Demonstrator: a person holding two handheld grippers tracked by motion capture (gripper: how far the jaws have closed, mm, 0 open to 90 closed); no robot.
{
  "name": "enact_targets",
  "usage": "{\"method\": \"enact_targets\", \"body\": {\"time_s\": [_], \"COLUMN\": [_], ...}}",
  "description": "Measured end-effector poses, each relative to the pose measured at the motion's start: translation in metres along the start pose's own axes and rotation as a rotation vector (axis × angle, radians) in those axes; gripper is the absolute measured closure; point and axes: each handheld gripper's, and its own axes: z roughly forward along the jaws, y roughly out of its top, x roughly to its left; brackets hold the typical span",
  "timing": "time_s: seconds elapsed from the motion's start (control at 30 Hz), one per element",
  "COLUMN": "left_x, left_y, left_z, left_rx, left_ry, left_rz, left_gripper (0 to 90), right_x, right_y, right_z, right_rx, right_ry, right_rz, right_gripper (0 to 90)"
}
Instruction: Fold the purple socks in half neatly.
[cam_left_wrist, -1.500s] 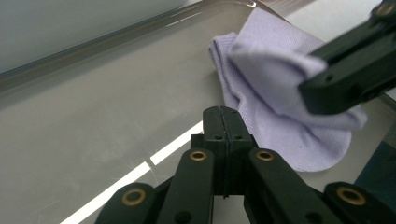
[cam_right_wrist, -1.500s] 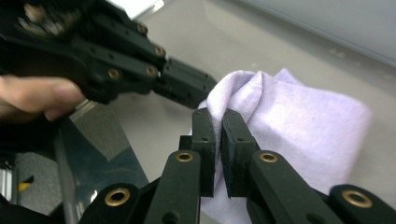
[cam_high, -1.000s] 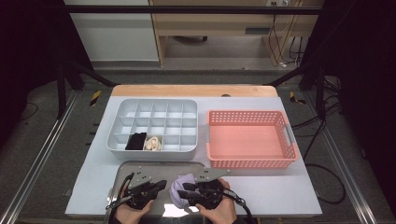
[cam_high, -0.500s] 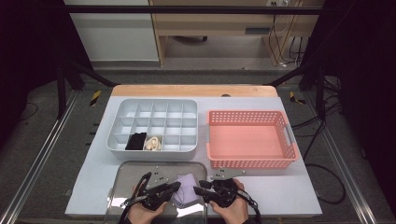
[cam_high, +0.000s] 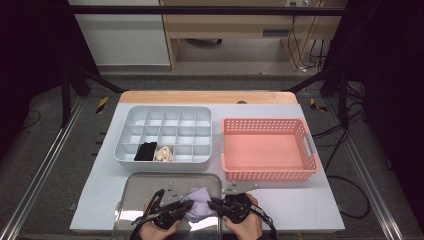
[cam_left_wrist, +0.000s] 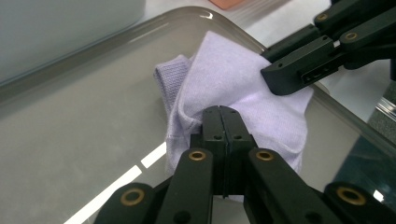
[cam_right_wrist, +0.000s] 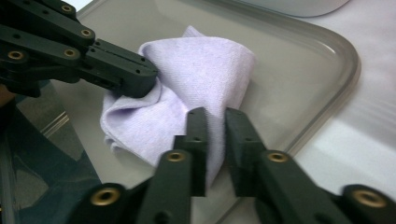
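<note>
Lilac folded cloth sock (cam_left_wrist: 233, 88) sits between both tools: left gripper (cam_left_wrist: 220, 114) pinches its near edge, right gripper (cam_right_wrist: 215, 122) pinches its other side.

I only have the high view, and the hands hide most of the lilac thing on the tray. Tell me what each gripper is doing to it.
Observer: The left gripper has its jaws shut flat on a fold of the lilac sock.
Operator: Now report the right one.
Observer: The right gripper has its jaws a narrow gap apart with the sock's edge in that gap. I cannot tell whether they grip it.
Operator: Confirm it is a sock.
Observer: A ribbed cuff shows at one end in the left gripper view.
</note>
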Motion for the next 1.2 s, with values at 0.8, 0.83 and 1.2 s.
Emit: {"method": "enact_targets", "body": {"time_s": [0.8,0.83,1.2], "left_x": [-0.004,-0.004,-0.006], "left_y": [0.019,0.018,0.010], "left_z": [0.014,0.010,0.016], "left_rx": [-0.053,-0.060,-0.028], "left_ry": [0.012,0.008,0.006], "left_rz": [-0.063,-0.068,-0.063], "left_gripper": [89.4,89.4,89.5], "right_x": [0.001,0.001,0.006], "right_y": [0.011,0.011,0.013], "right_z": [-0.017,-0.018,-0.017], "right_rx": [-0.090,-0.094,-0.113], "right_ry": [0.033,0.034,0.060], "right_rz": [0.011,0.018,-0.009], "right_gripper": [85.3,85.4,85.5]}}
